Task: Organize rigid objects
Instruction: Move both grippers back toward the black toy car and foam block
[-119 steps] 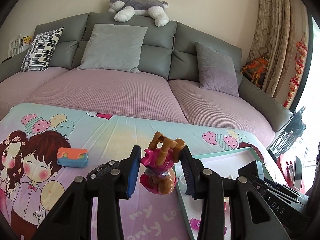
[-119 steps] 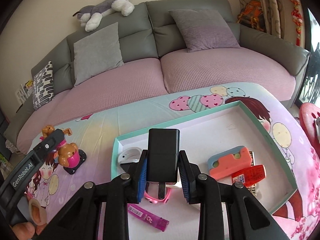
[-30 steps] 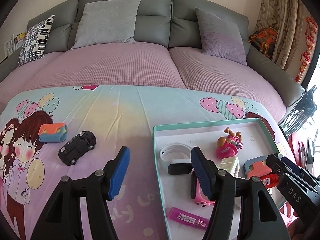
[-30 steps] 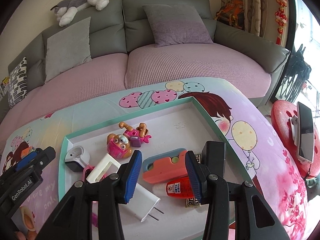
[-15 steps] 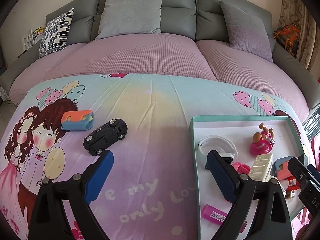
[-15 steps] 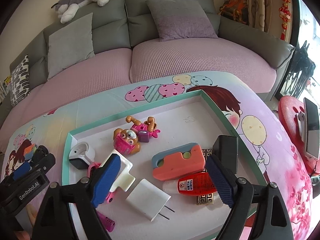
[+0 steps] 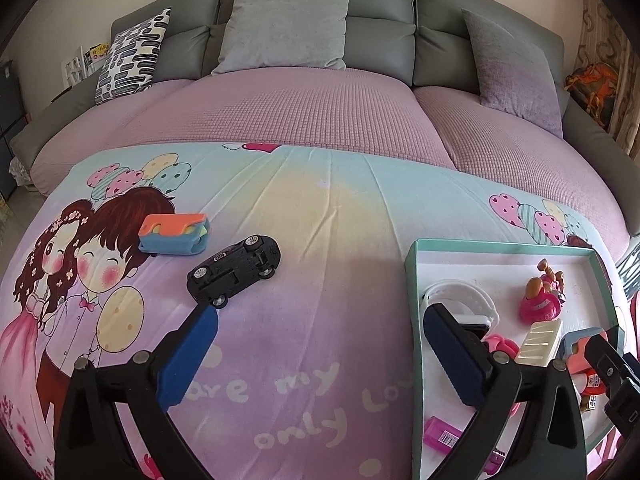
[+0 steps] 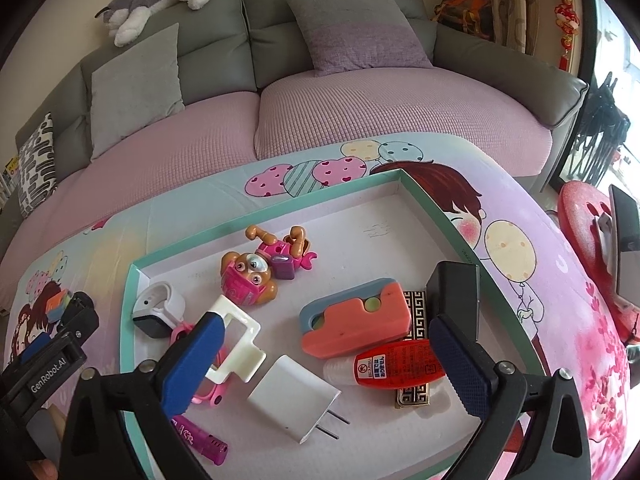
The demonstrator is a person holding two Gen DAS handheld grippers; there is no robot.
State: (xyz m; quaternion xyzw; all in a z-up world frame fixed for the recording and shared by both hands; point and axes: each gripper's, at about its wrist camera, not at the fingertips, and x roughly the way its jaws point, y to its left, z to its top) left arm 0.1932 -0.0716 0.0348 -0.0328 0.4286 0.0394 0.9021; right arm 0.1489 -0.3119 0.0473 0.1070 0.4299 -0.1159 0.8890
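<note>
While both tools are opening with nothing between their pads, the black toy car (image 7: pixel 234 270) is my left tool's (image 7: pixel 320 364) pick.

Car lies on the table (image 7: pixel 320 216) cloth up and left of the left tool, just past its left pad (image 7: pixel 188 360), long axis diagonal, nose toward upper right. Orange-and-blue block (image 7: pixel 174 234) sits just beyond it. Right tool (image 8: pixel 332 360) hovers over the teal tray (image 8: pixel 440 216), well apart from both, so I judge the left goes, swinging left and rolling to straddle the car's width.
</note>
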